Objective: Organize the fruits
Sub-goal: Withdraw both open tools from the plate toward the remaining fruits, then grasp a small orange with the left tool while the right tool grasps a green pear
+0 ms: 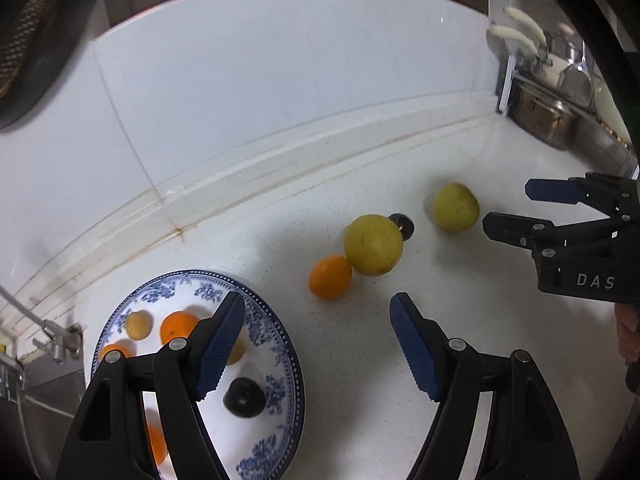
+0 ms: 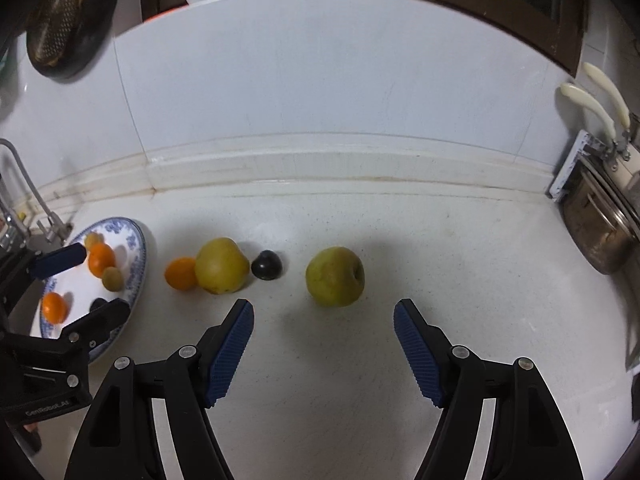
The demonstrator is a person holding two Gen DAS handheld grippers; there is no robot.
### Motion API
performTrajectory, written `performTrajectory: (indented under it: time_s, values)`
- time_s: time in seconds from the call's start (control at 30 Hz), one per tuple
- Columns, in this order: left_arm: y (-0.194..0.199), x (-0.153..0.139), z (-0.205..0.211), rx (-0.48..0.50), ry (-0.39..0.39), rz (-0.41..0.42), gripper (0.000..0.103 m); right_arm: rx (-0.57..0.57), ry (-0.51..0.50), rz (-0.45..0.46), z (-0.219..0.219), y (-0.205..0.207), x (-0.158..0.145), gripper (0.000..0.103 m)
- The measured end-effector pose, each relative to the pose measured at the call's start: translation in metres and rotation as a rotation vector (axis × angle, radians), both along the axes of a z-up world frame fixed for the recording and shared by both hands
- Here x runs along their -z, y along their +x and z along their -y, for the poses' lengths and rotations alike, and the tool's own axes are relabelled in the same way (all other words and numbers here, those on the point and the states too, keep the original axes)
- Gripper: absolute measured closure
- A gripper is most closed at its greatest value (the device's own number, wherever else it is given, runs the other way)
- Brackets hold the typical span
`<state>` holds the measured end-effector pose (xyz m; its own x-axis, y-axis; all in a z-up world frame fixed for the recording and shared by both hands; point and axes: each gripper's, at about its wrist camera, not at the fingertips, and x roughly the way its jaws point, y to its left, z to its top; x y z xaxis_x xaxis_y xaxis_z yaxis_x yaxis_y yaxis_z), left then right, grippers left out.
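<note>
Dark plum half-hidden behind yellow pear.

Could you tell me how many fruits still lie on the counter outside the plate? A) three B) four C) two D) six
B: an orange, a yellow pear, a dark plum and a green apple sit on the counter, beside the blue-patterned plate.

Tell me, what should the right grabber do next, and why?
Probably ease the right gripper forward and down around the green apple. Its jaws are open and empty, the apple sits alone on the counter right ahead between them, and it isn't on the plate yet.
</note>
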<state>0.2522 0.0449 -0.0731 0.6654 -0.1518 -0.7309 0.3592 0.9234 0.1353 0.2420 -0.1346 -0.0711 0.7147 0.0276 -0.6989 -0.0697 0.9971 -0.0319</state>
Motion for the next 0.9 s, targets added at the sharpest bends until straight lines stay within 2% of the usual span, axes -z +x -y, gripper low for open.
performTrajectory:
  time_s: [0.23, 0.6, 0.77, 0.9]
  values:
    - [0.019, 0.020, 0.005, 0.019, 0.059, -0.035, 0.029, -0.003, 0.009, -0.055, 0.005, 0.022, 0.014, 0.030]
    - [0.033, 0.033, 0.014, 0.062, 0.112, -0.052, 0.031, -0.007, 0.000, -0.101, 0.011, 0.042, 0.026, 0.030]
    - [0.039, 0.037, 0.020, 0.067, 0.127, -0.066, 0.038, -0.013, 0.016, -0.112, 0.010, 0.050, 0.030, 0.030]
    - [0.045, 0.038, 0.021, 0.066, 0.111, -0.084, 0.045, -0.016, 0.018, -0.110, 0.010, 0.054, 0.031, 0.030]
